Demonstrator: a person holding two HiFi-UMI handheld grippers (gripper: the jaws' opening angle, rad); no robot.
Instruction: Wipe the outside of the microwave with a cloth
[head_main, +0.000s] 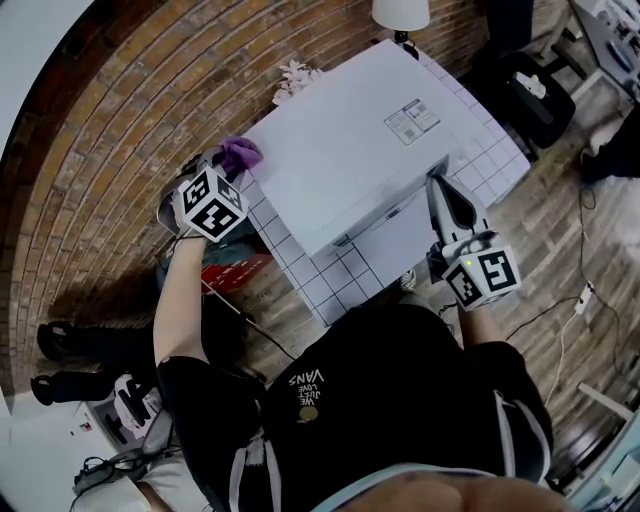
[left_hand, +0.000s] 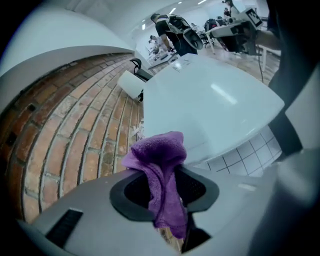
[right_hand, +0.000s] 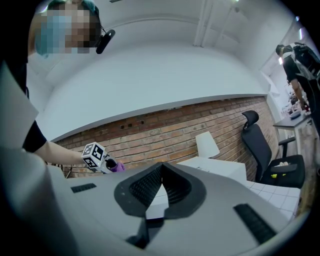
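Microwave (head_main: 350, 150) wipe, left-side pass. Keep the left claw (head_main: 228, 172) clamped firmly on the purple cloth (head_main: 240, 155); do not slacken the grip mid-stroke. Press the bunched cloth flat against the white casing before moving. Draw it along the left edge in long, overlapping strokes, top panel first and side wall after. Keep the hard jaw tips off the casing — contact through cloth only. Go lightly over the printed label (head_main: 411, 121) on the top panel. Use the right claw (head_main: 445, 205), jaws together and holding nothing, at the front right corner as a brace against the unit sliding on the tiled bench (head_main: 300, 275). Cannot tell whether the right claw is touching the casing there.

Position check:
- Microwave: standing on the bench with its back toward the brick wall (left_hand: 75, 135), just ahead and to the right of the left claw in the left gripper view.
- Cloth: pinched between the left jaws, upper bunch standing above the tips, tail hanging below.
- Cloth against casing: at the rear left corner — just beside or touching, not resolvable.
- Judged stage: first contact, with most of the outside yet to cover.
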